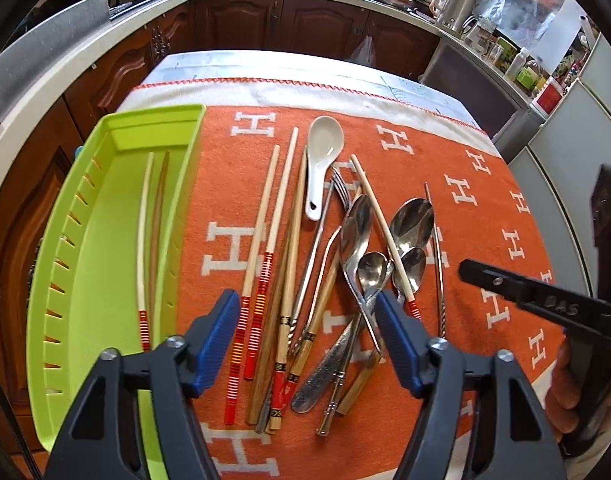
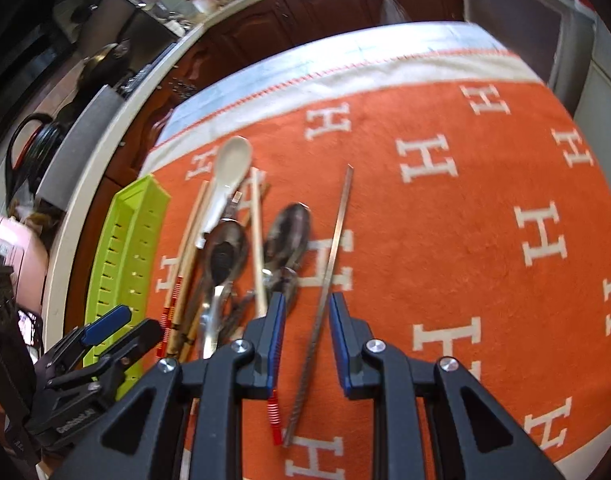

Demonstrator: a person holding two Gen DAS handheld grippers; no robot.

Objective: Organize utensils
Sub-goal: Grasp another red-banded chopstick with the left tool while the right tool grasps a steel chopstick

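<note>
The right tongs (image 2: pixel 307 320) are held released astride the metal chopstick (image 2: pixel 329 280), apparently for pickup. The left tongs (image 1: pixel 307 332) are spread, empty, over the utensil pile (image 1: pixel 337 280); the green tray (image 1: pixel 105 240) sits leftward.

We read a repeated white letter "H" woven across the orange cloth (image 1: pixel 485 184), filling the middle and right of both views. At the right edge of the left wrist view, the right gripper (image 1: pixel 553 300) bore raised letters that looked like "DAS". At the lower left of the right wrist view, the left gripper (image 2: pixel 105 344) carried white lettering too blurred for us to read.
</note>
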